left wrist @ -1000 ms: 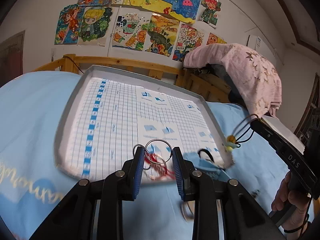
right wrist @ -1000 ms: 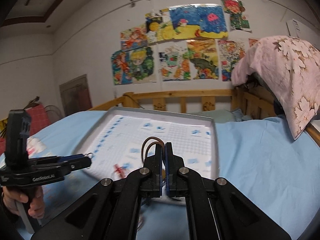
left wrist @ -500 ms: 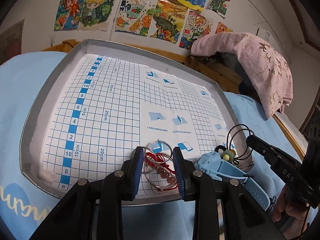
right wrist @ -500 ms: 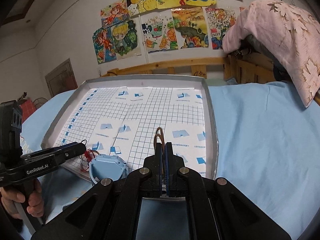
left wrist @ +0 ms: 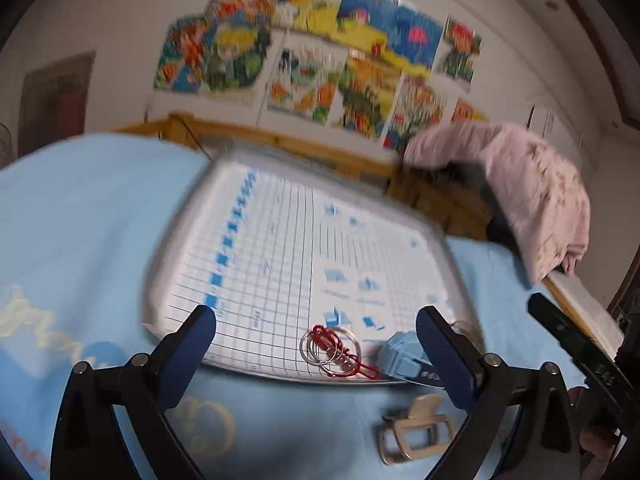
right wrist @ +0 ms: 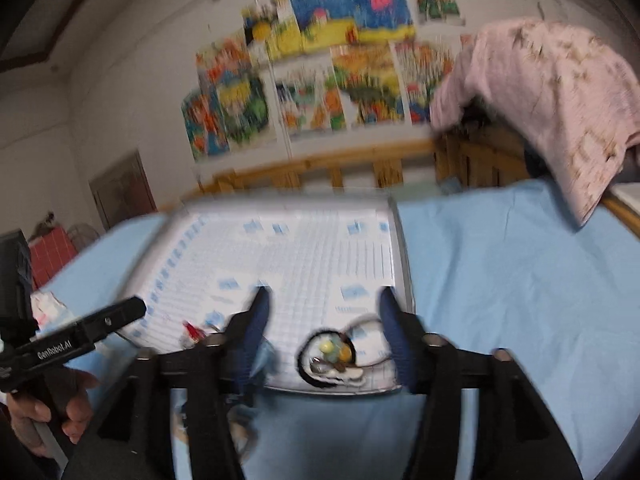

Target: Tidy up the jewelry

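Both pairs of jaws have just been opening, and both grippers are now seen drawn back from the tray [left wrist: 168, 248] compared with half a second ago. What was pinched earlier is left lying at the tray's near edge.

A blue bedsheet [right wrist: 500, 280] is spread under the tray, and a grid-printed sheet [left wrist: 288, 240] lines it.

By the left wrist view alone, the left gripper [left wrist: 316, 322] is shown spread wide, nothing between its pads; beyond the gap, the silver rings with red cord [left wrist: 336, 350] are seen at the tray's near edge, the blue watch [left wrist: 400, 356] just right of them, partly hidden by the right finger. A metal buckle [left wrist: 416, 432] lies on the sheet below the tray's near edge, seen only here.

By the right wrist view alone, the right gripper [right wrist: 324, 312] is shown parted, not touching the black hair ties with beads [right wrist: 332, 356], which rest in the tray's near right corner. The hand [right wrist: 44, 408] on the other tool is visible left of the tray. Both views are blurred.
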Demonstrator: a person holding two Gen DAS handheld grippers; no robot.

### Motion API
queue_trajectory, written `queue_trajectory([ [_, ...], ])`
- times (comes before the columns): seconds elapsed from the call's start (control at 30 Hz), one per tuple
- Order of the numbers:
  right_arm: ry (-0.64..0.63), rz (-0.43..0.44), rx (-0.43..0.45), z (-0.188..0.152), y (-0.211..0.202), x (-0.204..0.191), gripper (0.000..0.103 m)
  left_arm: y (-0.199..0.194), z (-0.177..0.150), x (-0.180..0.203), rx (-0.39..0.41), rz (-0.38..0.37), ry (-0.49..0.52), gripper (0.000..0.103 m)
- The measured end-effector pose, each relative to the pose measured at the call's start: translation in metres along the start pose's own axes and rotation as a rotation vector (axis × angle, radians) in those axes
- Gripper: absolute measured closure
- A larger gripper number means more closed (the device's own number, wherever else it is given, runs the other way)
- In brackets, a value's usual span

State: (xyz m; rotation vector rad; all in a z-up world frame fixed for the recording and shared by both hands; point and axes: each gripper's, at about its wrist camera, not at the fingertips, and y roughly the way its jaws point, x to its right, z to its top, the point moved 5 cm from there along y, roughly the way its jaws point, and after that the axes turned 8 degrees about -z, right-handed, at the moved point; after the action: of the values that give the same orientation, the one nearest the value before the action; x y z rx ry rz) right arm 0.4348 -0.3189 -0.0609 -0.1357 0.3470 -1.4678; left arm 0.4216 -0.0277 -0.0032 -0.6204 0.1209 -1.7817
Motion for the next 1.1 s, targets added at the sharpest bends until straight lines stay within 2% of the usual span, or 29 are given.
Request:
queue_trajectory([
  [0.17,-0.022,0.028,0.148,0.017,-0.058,-0.01,0.002,-0.057,0.005,0.011,0.118,0.001,0.038,0.0],
  [0.3,-0.025,0.023,0.202,0.019,-0.095,-0.017,0.001,-0.103,0.004,0.02,0.178,0.009,0.078,0.0],
  [0.57,-0.051,0.007,0.237,-0.004,-0.163,-0.027,0.001,-0.175,-0.02,0.035,0.234,-0.003,0.141,0.0],
  [0.87,-0.053,-0.02,0.3,-0.042,-0.24,-0.028,0.001,-0.233,-0.058,0.041,0.246,0.006,0.169,0.0],
  [1.1,-0.048,-0.029,0.245,-0.084,-0.273,-0.027,0.001,-0.263,-0.101,0.038,0.207,0.044,0.184,0.0],
])
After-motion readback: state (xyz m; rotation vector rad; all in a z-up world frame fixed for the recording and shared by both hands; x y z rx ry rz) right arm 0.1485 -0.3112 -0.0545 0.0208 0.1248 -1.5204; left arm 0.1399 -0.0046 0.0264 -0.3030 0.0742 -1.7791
